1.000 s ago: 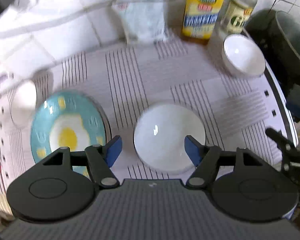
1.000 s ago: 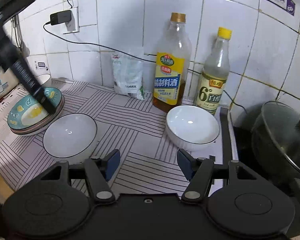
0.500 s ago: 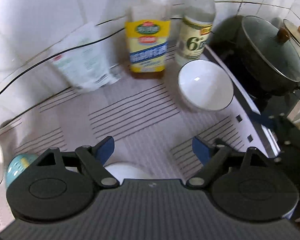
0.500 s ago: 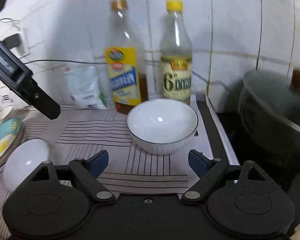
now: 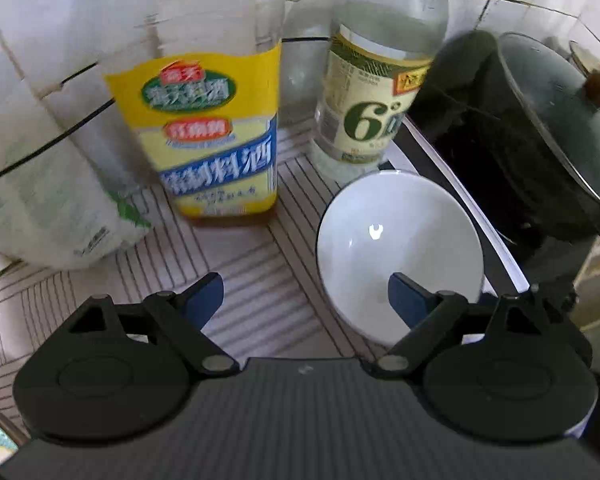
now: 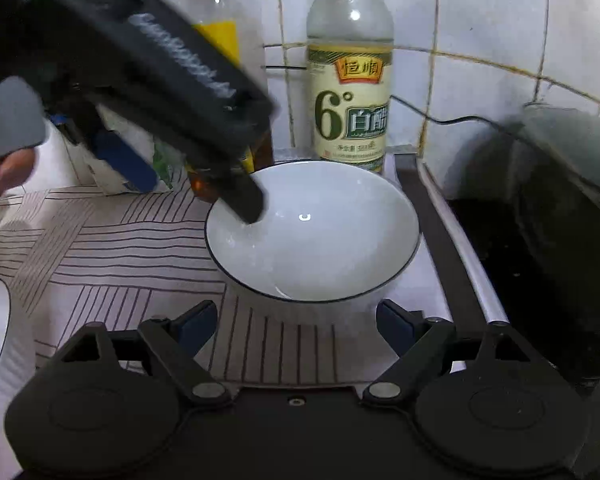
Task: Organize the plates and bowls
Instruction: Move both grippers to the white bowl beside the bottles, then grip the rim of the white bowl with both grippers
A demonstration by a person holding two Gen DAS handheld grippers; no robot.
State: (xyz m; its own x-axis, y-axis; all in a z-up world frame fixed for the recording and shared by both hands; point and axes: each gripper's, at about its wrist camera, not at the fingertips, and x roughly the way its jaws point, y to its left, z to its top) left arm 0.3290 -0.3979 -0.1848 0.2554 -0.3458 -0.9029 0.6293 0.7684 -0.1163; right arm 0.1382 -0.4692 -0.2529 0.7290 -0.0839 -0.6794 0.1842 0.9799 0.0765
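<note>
- White ceramic bowl with a thin dark rim [image 6: 312,232] sits at twelve o'clock of the right gripper [image 6: 296,318], in front of the clear white-vinegar bottle [image 6: 350,80].
- Left gripper [image 5: 306,294], a second ago above another bowl, has swung here; one finger dips inside the rim.
- Both claws spread wide, holding nothing.
- Likely this bowl gets lifted next.

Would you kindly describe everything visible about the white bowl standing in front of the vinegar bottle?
The white bowl is round and glossy, ceramic by the look of it, with a thin dark line round its rim. It stands upright and empty on the striped mat, in front of the vinegar bottle and beside the dark stove edge. One finger of the left tongs, which are open, reaches over the rim into it, while the right tongs are open just before its near side; contact cannot be confirmed.
</note>
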